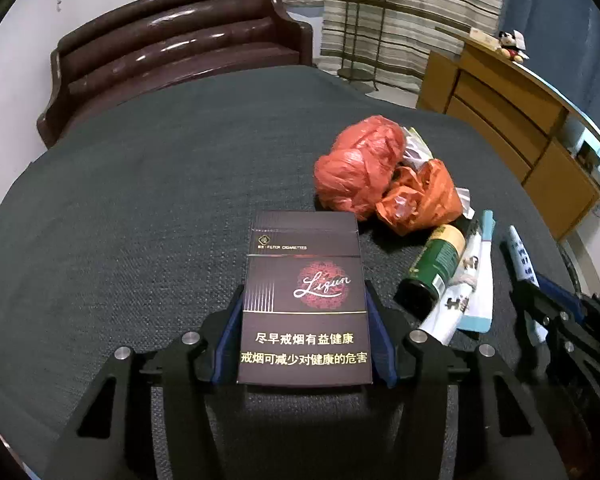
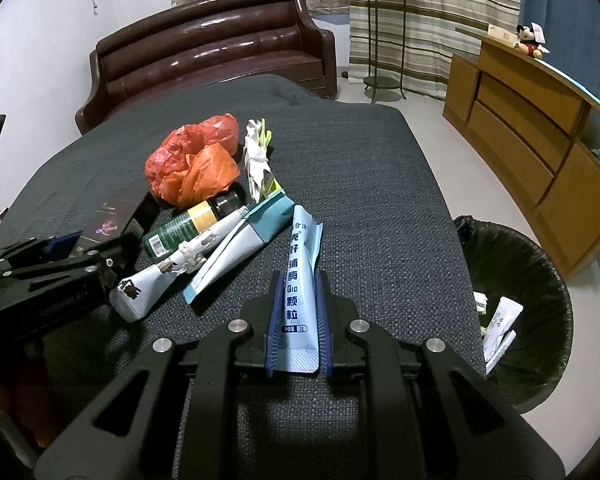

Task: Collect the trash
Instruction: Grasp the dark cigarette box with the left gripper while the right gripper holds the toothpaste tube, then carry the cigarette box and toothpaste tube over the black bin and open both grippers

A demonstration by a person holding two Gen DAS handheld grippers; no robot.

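- Left gripper (image 1: 304, 334): clamped on a cigarette pack (image 1: 303, 300), blue pads pressed to its two long sides; pack upright along the fingers, above the grey tablecloth (image 1: 140, 200).
- Right gripper (image 2: 299, 322): closed on a pale blue sachet (image 2: 300, 280); long axis in line with the fingers, free end pointing away toward the far side.
- Bin (image 2: 512, 264): black-lined, on the floor just off the table's right edge, a few wrappers already inside. Lies right of the right gripper and near it; well apart from the left gripper, with the rubbish heap between. Right hand judged the nearer, so the sachet likely goes in first by a swing rightward past the table edge.
- Heap left on the table, centre: red bags (image 2: 192, 160), green bottle (image 2: 180, 228) lying on its side, white tube (image 2: 172, 268), teal pouch (image 2: 240, 240), crumpled white wrapper (image 2: 258, 152).
- Task judged partway: two items in hand, several still to lift.
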